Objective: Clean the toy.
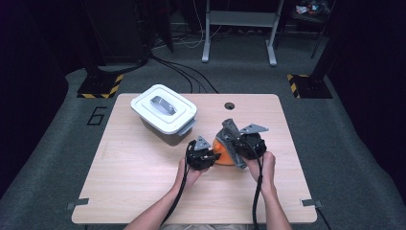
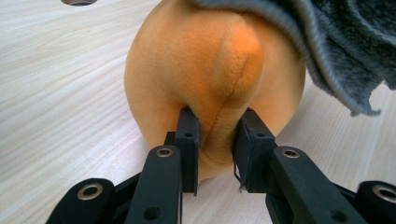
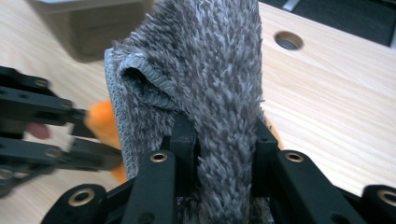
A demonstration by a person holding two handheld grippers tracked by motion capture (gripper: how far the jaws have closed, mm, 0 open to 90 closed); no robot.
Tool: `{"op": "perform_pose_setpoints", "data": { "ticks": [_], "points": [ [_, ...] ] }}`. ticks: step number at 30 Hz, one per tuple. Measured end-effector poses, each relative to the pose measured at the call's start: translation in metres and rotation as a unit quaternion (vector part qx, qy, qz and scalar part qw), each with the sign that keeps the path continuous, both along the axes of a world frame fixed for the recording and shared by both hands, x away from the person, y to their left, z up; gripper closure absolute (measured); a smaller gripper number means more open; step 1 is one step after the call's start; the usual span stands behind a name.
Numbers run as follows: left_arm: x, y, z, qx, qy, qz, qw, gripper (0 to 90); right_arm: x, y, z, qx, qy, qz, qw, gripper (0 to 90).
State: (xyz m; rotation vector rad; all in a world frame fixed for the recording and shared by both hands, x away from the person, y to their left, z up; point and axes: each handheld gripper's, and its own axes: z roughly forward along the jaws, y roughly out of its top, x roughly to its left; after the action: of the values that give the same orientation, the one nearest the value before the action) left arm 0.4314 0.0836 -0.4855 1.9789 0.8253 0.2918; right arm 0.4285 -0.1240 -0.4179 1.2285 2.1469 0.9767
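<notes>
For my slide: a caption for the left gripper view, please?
Left gripper pinching a fold of an orange plush toy beneath a grey cloth.

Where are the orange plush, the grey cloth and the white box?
orange plush (image 2: 205,70), left gripper view, its rounded front.
grey cloth (image 3: 219,79), right gripper view, fuzzy middle fold.
white box (image 1: 165,108), high view, its lid.

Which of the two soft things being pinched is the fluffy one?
The grey shaggy cloth, clamped by the right gripper. The orange plush object in the left gripper is smooth fleece.

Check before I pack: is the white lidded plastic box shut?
Shut: the white lidded plastic box has its lid seated flat on top.
</notes>
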Motion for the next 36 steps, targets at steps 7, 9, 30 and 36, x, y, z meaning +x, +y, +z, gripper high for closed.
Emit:
{"op": "perform_pose_setpoints", "data": {
  "ticks": [7,9,30,36],
  "points": [
    [0.000,0.000,0.000,0.000,0.002,0.000,1.0000,72.8,0.008,-0.033,-0.016,0.018,0.024,-0.043,0.9986,69.2],
    [0.000,0.000,0.000,-0.001,0.003,0.000,1.0000,72.8,0.010,-0.038,-0.021,0.019,0.029,-0.054,0.9979,69.3],
    [0.001,0.003,-0.003,-0.006,0.007,0.005,0.9999,72.9,-0.003,-0.072,-0.033,0.062,0.043,-0.091,0.9930,69.1],
    [0.001,0.003,-0.003,-0.005,0.009,0.002,0.9999,72.9,0.005,-0.060,-0.047,0.054,0.061,-0.083,0.9932,69.1]
  ]
}}
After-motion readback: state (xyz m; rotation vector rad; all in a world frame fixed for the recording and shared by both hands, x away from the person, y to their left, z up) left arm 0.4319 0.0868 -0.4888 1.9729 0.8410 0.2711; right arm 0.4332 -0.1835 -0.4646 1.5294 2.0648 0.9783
